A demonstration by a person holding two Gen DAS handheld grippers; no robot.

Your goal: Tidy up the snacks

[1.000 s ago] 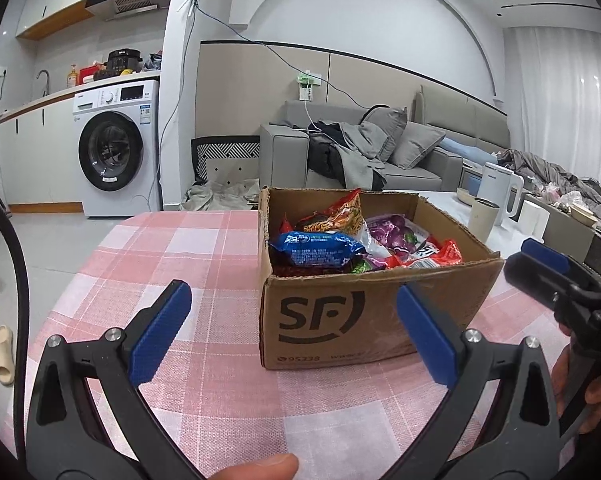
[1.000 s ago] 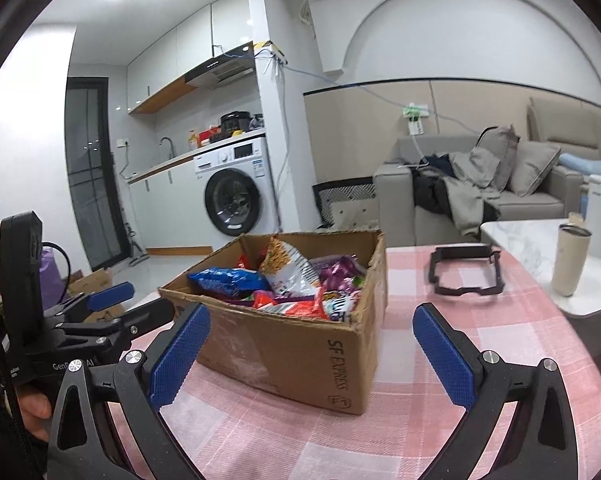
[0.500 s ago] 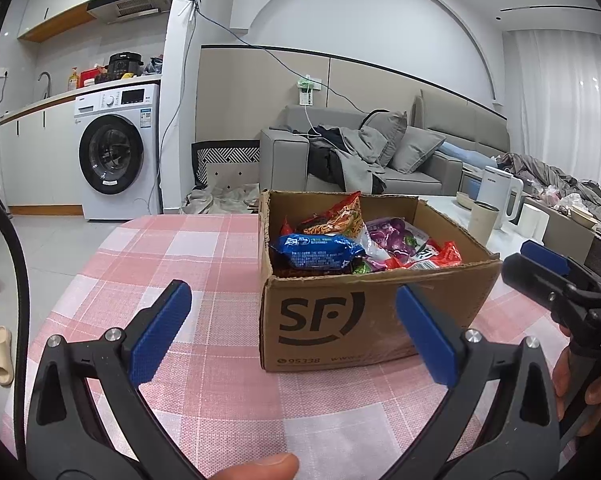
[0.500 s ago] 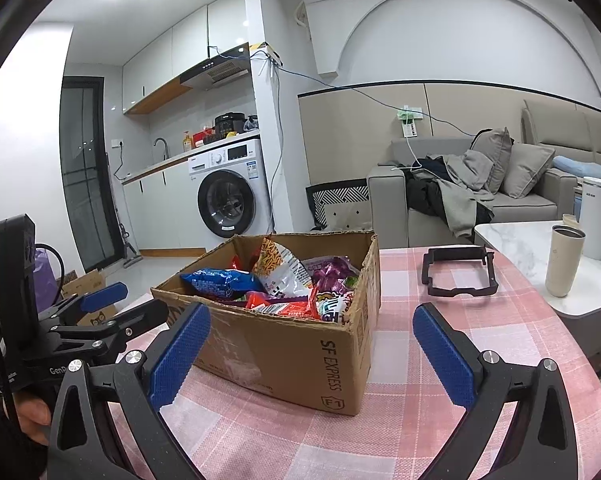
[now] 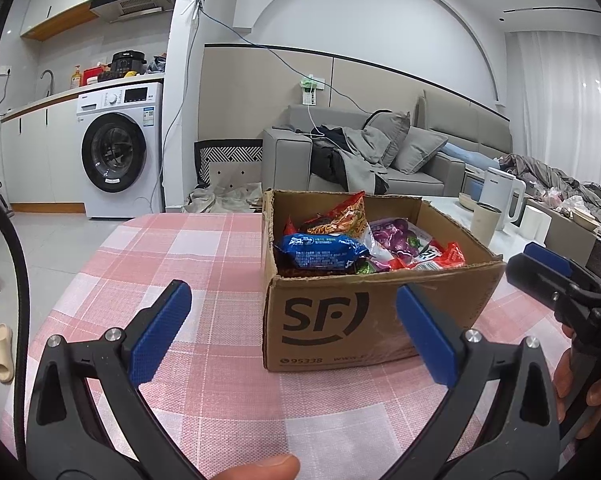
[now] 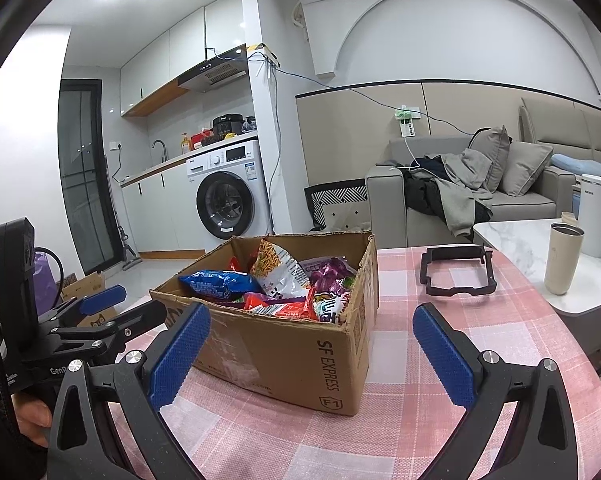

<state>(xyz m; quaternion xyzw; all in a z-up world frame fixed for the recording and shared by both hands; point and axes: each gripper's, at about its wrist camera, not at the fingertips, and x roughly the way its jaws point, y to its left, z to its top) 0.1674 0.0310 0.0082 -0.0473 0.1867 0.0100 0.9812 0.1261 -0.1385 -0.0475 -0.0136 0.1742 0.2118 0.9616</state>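
Observation:
An open cardboard box [image 5: 340, 320] marked SF stands on a pink checked tablecloth [image 5: 204, 264]; in the right wrist view the box [image 6: 300, 352] sits just ahead. Inside lie several snack packs: a blue pack [image 5: 320, 250], a red-orange noodle pack [image 5: 340, 214], a purple pack [image 5: 400, 240] and red ones. My left gripper [image 5: 294, 322] is open, empty, a little short of the box front. My right gripper [image 6: 310, 344] is open and empty before the box corner. Each gripper shows at the other view's edge: the right gripper [image 5: 548, 276] and the left gripper [image 6: 108, 312].
A black rectangular frame [image 6: 456, 270] lies on the cloth right of the box. Beyond the table edge, a marble side table [image 6: 540, 256] carries a beige cup [image 6: 562, 258] and white kettle. A sofa, washing machine [image 5: 116, 152] and kitchen counter stand behind.
Both grippers have drifted slightly, so the box appears a touch lower and farther in the right wrist view. Both stay open; nothing was picked up.

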